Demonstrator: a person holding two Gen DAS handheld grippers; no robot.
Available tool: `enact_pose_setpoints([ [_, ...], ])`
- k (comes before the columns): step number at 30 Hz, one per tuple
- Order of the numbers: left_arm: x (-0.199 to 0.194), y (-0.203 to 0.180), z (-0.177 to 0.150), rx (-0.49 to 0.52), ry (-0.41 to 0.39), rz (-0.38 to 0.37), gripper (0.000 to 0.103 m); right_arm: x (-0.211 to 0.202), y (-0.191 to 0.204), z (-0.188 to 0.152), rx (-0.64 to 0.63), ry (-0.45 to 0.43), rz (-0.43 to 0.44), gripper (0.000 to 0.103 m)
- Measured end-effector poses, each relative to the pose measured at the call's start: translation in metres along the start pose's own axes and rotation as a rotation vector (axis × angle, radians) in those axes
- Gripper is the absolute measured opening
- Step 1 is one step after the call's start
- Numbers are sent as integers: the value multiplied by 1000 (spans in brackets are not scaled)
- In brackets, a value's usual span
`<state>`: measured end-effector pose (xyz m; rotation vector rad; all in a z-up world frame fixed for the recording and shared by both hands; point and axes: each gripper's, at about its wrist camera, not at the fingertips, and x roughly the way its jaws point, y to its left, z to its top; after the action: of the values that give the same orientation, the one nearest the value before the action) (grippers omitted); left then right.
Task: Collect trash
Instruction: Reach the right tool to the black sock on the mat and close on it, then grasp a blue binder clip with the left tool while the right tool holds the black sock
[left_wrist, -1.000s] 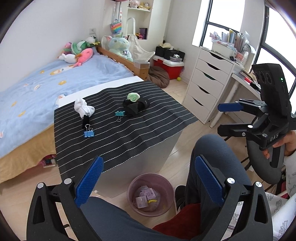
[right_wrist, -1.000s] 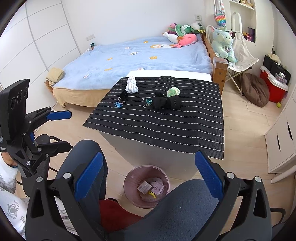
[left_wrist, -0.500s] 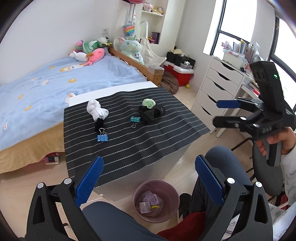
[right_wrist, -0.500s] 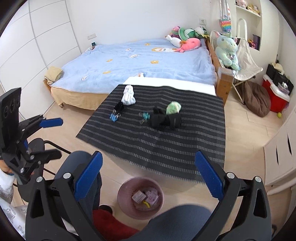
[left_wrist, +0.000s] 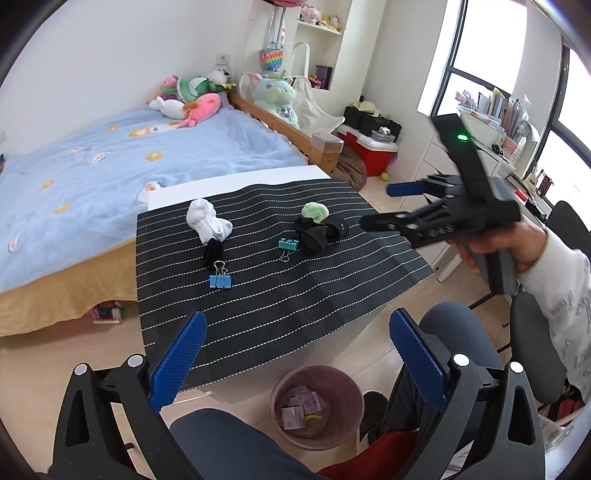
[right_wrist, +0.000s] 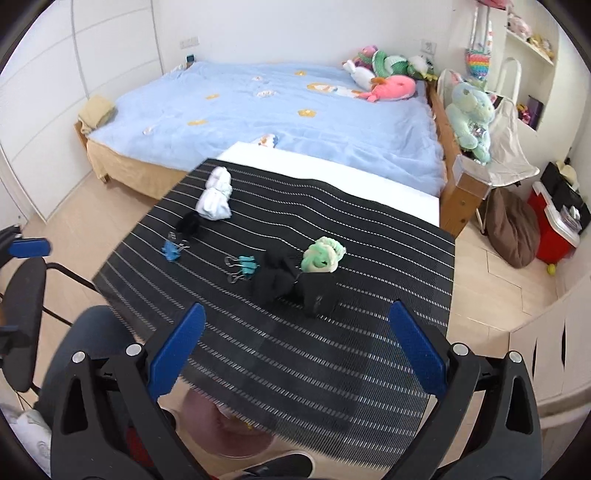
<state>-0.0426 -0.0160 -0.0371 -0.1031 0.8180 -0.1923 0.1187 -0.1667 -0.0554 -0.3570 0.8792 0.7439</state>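
A black white-striped mat (right_wrist: 332, 332) overhangs the white table's (left_wrist: 236, 181) near edge, its near half bare. Only the left wrist view shows the pink plastic waste bin (left_wrist: 316, 406) on the floor below, holding paper scraps. The left gripper (left_wrist: 295, 362) and right gripper (right_wrist: 295, 354) both gape, empty. Mid-mat lie crumpled black cloth (right_wrist: 280, 280), a white sock (right_wrist: 216, 195), a green wad (right_wrist: 322, 254) and two blue binder clips (left_wrist: 220, 281).

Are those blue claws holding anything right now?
No. The left claw and the right claw are both open and empty above the striped mat.
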Motion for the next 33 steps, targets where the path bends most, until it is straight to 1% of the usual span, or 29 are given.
enact_pose_setpoints([
  [6, 2, 6, -1, -17, 7, 10, 95, 42, -16, 6, -25, 87, 15, 98],
  [8, 3, 9, -1, -23, 10, 15, 95, 52, -19, 5, -32, 102, 28, 92],
  [10, 4, 10, -1, -28, 14, 19, 95, 63, -22, 3, -43, 127, 38, 78],
  [13, 6, 13, -1, -33, 21, 25, 95, 75, -24, 2, -47, 144, 53, 68],
  [20, 10, 17, -3, -46, 34, 33, 95, 84, -25, 3, -64, 133, 99, 57],
  [21, 11, 17, -3, -47, 36, 33, 95, 84, -25, 3, -66, 129, 105, 52],
  [22, 11, 17, -3, -48, 38, 34, 95, 85, -25, 3, -71, 130, 107, 43],
  [24, 12, 16, -4, -51, 43, 34, 95, 88, -24, 2, -73, 135, 102, 36],
  [30, 15, 16, -4, -51, 52, 32, 95, 81, -25, -1, -66, 121, 112, 26],
  [33, 16, 16, -4, -53, 50, 31, 95, 75, -24, -3, -58, 106, 113, 25],
])
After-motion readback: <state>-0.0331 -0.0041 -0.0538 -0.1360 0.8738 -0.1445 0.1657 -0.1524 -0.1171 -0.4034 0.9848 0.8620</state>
